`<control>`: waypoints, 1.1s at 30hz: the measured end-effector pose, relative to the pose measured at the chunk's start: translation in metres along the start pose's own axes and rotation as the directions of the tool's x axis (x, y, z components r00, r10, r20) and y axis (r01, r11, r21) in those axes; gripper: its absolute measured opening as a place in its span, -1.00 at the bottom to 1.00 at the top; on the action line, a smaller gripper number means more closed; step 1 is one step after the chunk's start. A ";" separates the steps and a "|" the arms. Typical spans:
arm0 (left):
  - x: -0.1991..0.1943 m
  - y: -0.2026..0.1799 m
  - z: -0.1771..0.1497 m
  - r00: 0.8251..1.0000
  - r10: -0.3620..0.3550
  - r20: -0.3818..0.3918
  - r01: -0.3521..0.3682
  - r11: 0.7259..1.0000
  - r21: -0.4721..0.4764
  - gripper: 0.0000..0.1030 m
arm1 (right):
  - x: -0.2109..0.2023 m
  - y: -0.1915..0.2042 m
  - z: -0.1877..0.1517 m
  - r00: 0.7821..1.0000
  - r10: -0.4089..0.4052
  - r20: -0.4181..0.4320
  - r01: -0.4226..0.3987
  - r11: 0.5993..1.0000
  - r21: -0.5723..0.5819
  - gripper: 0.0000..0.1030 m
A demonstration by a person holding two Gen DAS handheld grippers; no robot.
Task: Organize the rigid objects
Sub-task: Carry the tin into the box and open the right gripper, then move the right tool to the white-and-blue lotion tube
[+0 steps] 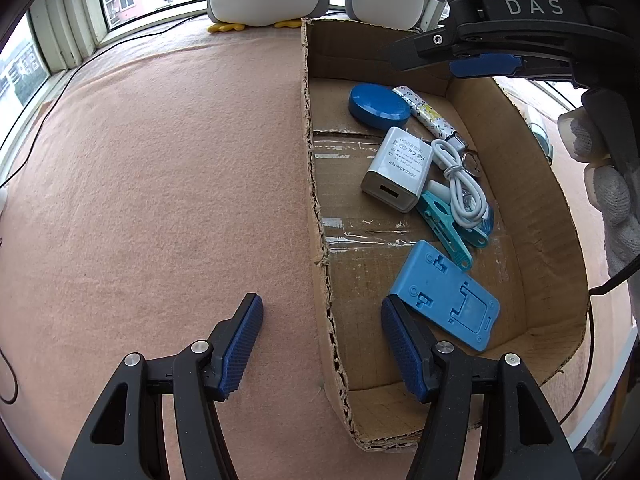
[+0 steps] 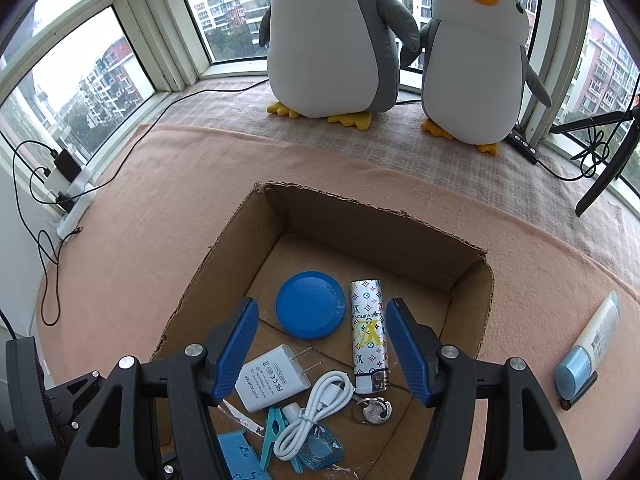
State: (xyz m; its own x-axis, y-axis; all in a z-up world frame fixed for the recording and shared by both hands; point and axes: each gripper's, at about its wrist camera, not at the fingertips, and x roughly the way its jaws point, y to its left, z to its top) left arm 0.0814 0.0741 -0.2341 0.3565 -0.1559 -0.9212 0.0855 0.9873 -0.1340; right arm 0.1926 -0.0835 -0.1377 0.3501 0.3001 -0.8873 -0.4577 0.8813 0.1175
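the left tongs (image 1: 322,344) are hanging wide open and empty, straddling the torn near-left wall of the cardboard box (image 1: 320,216), one blue pad over the peach cloth (image 1: 160,184) covering the tabletop and the other pad over the box interior, just beside the blue phone stand (image 1: 446,300). the right tongs (image 2: 322,344) are also gaping open with nothing between them, hovering over the middle of the box (image 2: 472,280); in the left wrist view they are showing at the upper right above the box's far wall, with a white-gloved hand (image 1: 604,184) behind them. inside the box the rigid things are lying together on the taped floor — a round blue lid (image 2: 310,306) toward the far end, a patterned white lighter (image 2: 369,336) just beside it on its right, a white ac adapter (image 2: 274,378) with its prongs pointing toward the lighter, a coiled white cable (image 2: 312,412) lying over a teal clothespin (image 2: 272,428) and a small clear-blue piece, and a key on a ring (image 2: 372,410) just below the lighter's metal end. a white tube with a pale blue cap (image 2: 588,348) is lying outside the box on the cloth, to its right, well apart from both tongs. two plush penguins (image 2: 332,40) are standing at the window behind the box.
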 end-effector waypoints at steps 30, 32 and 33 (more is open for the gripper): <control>-0.001 -0.002 0.002 1.000 0.000 -0.001 0.000 1.000 0.006 0.29 | -0.074 -0.224 -0.063 0.994 -0.103 0.026 0.070 0.823 0.564 0.30; -0.001 -0.002 0.002 1.000 0.000 -0.001 0.000 1.000 0.006 0.29 | -0.069 -0.233 -0.065 0.995 -0.104 0.009 0.079 0.808 0.584 0.30; -0.001 -0.002 0.002 1.000 0.000 -0.001 0.000 1.000 0.005 0.29 | -0.066 -0.236 -0.065 0.995 -0.105 0.001 0.084 0.805 0.587 0.30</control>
State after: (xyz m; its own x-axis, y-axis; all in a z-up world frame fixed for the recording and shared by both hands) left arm 0.0829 0.0719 -0.2326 0.3551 -0.1561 -0.9217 0.0906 0.9871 -0.1322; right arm 0.2248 -0.3351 -0.1361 0.3973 0.2067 -0.8941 0.1410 0.9490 0.2820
